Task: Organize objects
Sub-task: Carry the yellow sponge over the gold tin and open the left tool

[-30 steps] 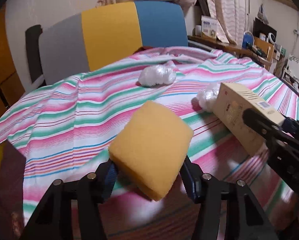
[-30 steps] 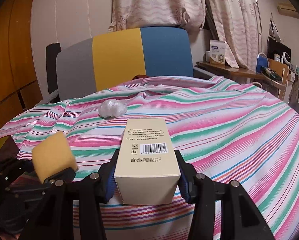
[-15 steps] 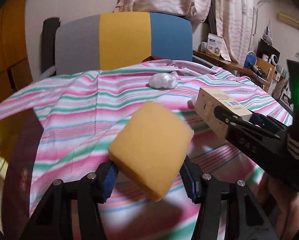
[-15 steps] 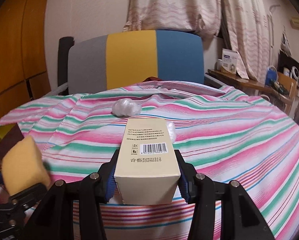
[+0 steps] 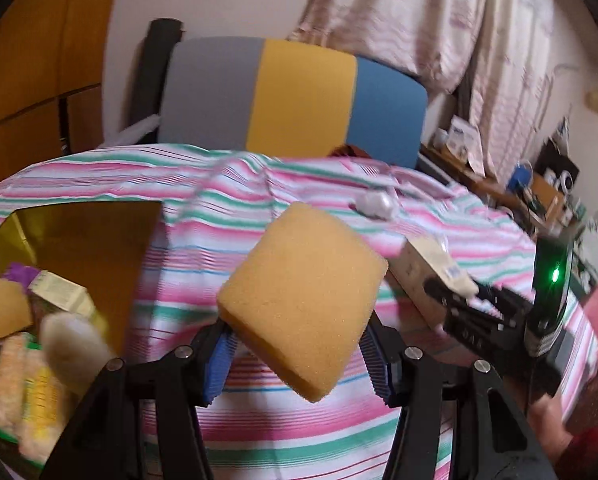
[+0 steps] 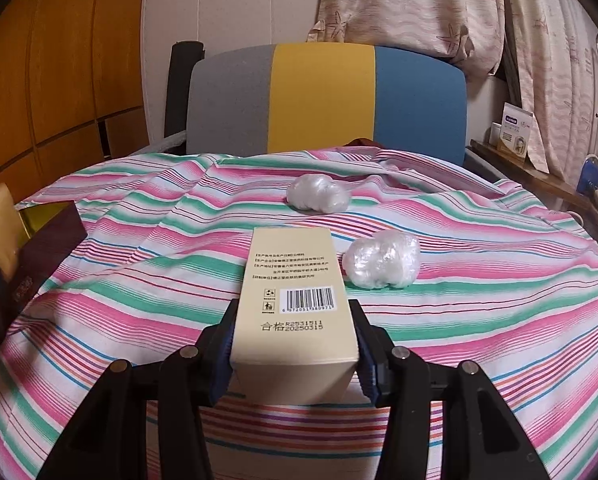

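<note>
My left gripper (image 5: 299, 360) is shut on a yellow sponge (image 5: 301, 294) and holds it in the air above the striped cloth. My right gripper (image 6: 293, 344) is shut on a beige carton (image 6: 293, 300) with a barcode, above the cloth; the carton also shows in the left wrist view (image 5: 427, 276). An open box with a gold lining (image 5: 79, 236) stands at the left and holds several items, among them another sponge (image 5: 1, 312) and packets. Its dark wall shows in the right wrist view (image 6: 43, 256).
Two balls of crumpled clear plastic (image 6: 317, 198) (image 6: 383, 260) lie on the striped cloth (image 6: 139, 280). A chair back in grey, yellow and blue (image 6: 323, 100) stands behind the table. A cluttered shelf (image 5: 531, 196) runs along the right wall.
My left gripper has swung left with the sponge, and the open box has come into its view. My right gripper has drawn back with the carton, showing the second plastic ball.
</note>
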`<state>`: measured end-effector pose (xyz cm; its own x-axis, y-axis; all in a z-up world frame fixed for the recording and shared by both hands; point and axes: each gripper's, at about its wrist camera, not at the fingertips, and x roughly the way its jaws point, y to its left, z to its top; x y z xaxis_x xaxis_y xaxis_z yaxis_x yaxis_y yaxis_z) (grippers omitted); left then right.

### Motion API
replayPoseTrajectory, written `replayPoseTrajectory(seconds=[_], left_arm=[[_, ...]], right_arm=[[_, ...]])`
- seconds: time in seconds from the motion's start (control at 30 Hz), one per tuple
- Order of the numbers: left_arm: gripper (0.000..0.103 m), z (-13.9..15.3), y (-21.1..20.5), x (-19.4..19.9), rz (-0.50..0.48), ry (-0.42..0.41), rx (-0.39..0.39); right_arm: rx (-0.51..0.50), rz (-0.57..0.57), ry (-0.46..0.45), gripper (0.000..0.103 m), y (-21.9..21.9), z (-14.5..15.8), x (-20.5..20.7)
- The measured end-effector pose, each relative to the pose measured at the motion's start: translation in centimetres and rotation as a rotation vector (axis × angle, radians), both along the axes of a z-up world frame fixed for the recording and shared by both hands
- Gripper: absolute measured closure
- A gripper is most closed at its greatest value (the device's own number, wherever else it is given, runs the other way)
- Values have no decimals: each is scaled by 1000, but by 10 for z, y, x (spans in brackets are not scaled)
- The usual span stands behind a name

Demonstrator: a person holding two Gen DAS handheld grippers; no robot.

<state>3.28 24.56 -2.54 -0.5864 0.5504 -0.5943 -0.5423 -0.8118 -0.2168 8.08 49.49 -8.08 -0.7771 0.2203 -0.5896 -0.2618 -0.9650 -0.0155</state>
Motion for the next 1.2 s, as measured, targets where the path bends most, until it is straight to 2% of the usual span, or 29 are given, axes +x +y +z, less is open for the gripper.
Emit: replayPoseTrajectory(seconds=[0.33,0.5,0.73,0.9,1.2], left_arm=[[45,15,-78,-41,166,-30,33],[45,11,-121,-68,258,-69,12],[45,-2,-171,-99,374,-126,-11],[45,-7,-195,-116,425,-169,-20],[44,-15,-231,-153,508,-213,-54]], right_arm=[[59,10,-10,53,-11,1,-2],[59,15,-13,53,-11,2,-2],[115,45,-25,53,-25,4,-3],[159,72,-33,53,-38,5,-2],[124,58,-18,53,-43,16,9]])
